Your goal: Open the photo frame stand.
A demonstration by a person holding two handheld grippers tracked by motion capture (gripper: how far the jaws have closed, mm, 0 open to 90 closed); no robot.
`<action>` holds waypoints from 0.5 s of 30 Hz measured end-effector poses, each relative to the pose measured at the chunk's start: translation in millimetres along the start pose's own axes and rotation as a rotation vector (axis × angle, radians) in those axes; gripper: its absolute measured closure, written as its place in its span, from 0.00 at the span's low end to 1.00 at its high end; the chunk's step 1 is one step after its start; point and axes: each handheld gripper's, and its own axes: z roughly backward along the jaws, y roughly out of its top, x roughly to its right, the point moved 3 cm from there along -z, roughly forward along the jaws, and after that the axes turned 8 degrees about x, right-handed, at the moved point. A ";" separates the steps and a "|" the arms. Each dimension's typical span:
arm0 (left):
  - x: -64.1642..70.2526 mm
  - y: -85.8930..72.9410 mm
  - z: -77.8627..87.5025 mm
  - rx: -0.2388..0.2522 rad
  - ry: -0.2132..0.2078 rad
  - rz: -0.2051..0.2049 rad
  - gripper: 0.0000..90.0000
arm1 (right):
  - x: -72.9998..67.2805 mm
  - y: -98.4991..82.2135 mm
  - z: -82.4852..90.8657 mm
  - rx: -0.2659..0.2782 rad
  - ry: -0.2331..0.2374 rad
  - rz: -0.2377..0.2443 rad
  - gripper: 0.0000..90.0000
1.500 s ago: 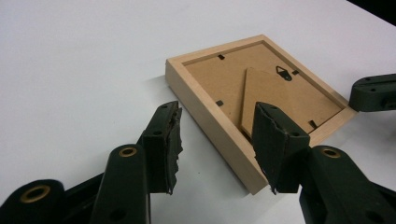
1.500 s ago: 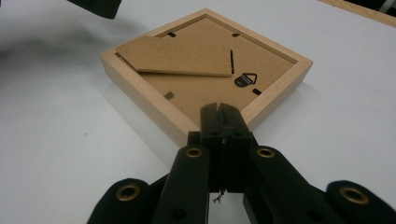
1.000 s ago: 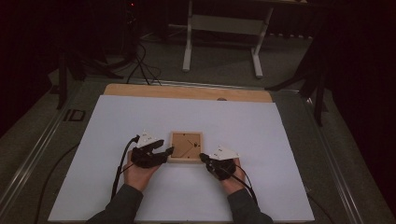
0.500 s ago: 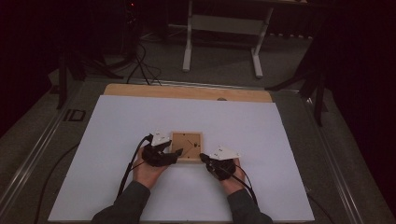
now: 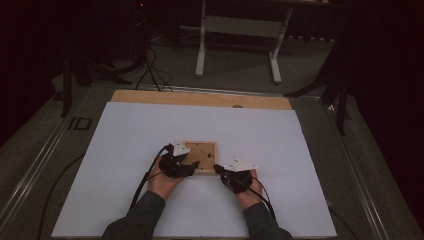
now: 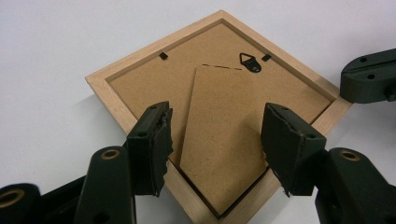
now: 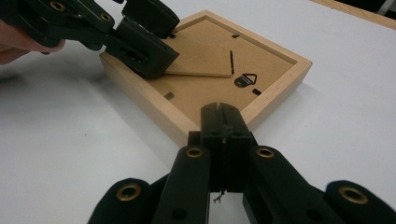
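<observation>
Since a second ago my left gripper point(image 5: 192, 165) has slid in over the wooden picture frame point(image 5: 202, 155), which lies face down on the white sheet point(image 5: 125, 150), nearer the bench's near edge; its jaws have just been closing a little. From the left gripper view, my jaws stand spread above the frame's backing board point(image 6: 224, 121), pinching nothing. From the right gripper view, my right gripper point(image 7: 223, 122) has jaws pressed together, tips at the frame's near edge.

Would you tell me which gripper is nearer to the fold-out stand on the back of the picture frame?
Left. The left gripper has its open jaws astride the stand, while the right gripper, shut, rests at the picture frame's near corner, off the stand.
</observation>
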 end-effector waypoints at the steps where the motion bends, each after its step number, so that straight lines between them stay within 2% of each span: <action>1: 0.6 0.0 -0.6 -0.004 -0.002 -0.002 0.48 | 0.0 0.0 0.0 0.001 0.000 -0.002 1.00; 5: 2.5 0.1 -1.3 -0.013 0.001 -0.009 0.49 | -0.3 -0.1 0.0 0.001 -0.002 -0.002 1.00; 7: 2.8 0.8 -0.2 -0.024 -0.004 -0.019 0.56 | -0.2 -0.2 0.0 0.002 -0.002 -0.003 1.00; 11: 4.1 6.1 1.4 -0.046 -0.001 -0.027 0.57 | -0.3 -0.2 0.0 0.002 -0.002 -0.002 1.00; 13: 5.8 12.9 5.0 -0.037 0.006 -0.047 0.57 | -0.2 -0.3 0.1 0.001 -0.002 -0.002 1.00; 15: 6.3 19.4 7.9 -0.015 0.003 -0.046 0.57 | -0.3 -0.3 0.1 0.001 -0.003 -0.005 1.00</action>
